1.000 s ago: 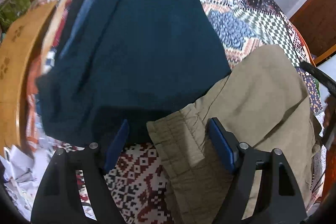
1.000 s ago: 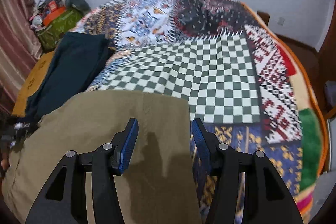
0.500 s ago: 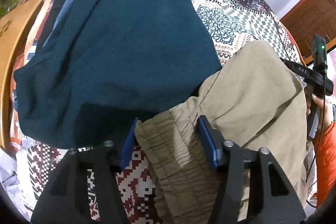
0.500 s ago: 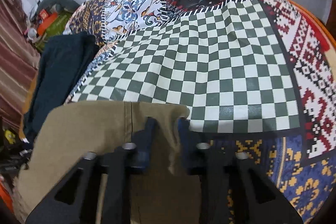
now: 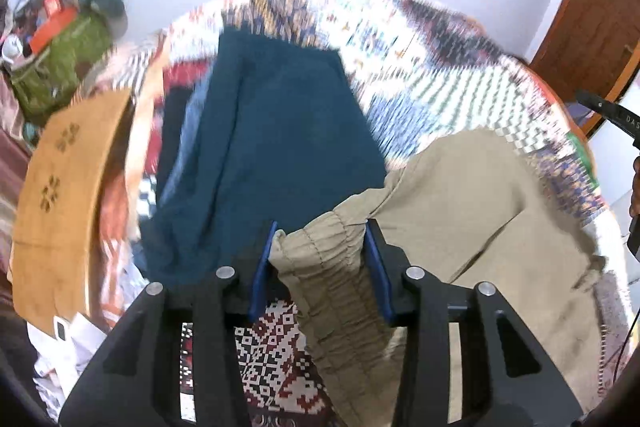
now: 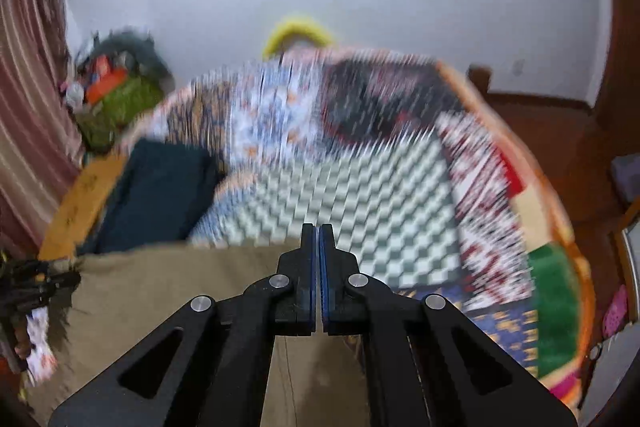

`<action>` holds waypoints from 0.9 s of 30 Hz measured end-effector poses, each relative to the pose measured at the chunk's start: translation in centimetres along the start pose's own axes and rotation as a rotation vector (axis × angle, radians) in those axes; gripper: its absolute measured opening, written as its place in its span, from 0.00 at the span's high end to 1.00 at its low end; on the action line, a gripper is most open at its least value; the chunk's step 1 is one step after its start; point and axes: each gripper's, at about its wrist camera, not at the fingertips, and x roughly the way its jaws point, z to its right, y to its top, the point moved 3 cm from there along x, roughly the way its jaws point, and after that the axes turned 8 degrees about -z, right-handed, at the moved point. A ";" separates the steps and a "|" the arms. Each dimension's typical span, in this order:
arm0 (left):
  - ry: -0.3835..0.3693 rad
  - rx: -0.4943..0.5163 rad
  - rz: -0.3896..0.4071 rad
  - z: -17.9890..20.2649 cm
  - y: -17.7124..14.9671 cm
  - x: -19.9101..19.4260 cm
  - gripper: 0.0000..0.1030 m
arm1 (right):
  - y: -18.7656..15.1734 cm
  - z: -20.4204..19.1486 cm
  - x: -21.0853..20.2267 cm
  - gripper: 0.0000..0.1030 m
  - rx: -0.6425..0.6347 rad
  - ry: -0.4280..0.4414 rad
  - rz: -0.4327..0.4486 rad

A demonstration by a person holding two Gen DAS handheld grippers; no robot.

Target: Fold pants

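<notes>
Khaki pants [image 5: 480, 227] lie on a patchwork bedspread [image 5: 440, 59]. In the left wrist view my left gripper [image 5: 320, 239] has its jaws on either side of the bunched elastic waistband [image 5: 332, 267], gripping it. In the right wrist view the pants [image 6: 160, 291] spread to the lower left. My right gripper [image 6: 318, 239] has its jaws pressed together over the far corner of the khaki cloth; the pinched cloth itself is hidden by the fingers.
A folded dark teal garment [image 5: 272, 131] lies on the bed left of the pants, also in the right wrist view [image 6: 156, 187]. A wooden board [image 5: 60, 187] and cluttered bags [image 5: 60, 59] are at the left. The bed's edge and floor lie to the right [image 6: 560, 131].
My left jaws closed in on the waistband. My right jaws shut on the pants' far corner. Both cameras tilted upward, showing more wall, with motion blur.
</notes>
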 end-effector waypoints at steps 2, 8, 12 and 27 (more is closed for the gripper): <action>-0.010 0.017 0.045 0.7 0.1 -2.1 0.59 | 0.7 0.4 -3.4 0.99 0.024 0.021 0.062; 0.030 0.054 0.062 2.6 -1.2 -3.5 0.59 | -0.6 -0.4 -4.8 0.98 0.003 0.037 0.001; 0.024 0.030 0.040 2.1 -1.2 -2.8 0.59 | -2.7 -1.0 -2.7 0.83 -0.001 0.057 -0.095; -0.009 0.005 -0.071 0.0 -1.4 5.2 0.59 | -2.1 1.0 10.9 0.55 0.023 0.042 -0.298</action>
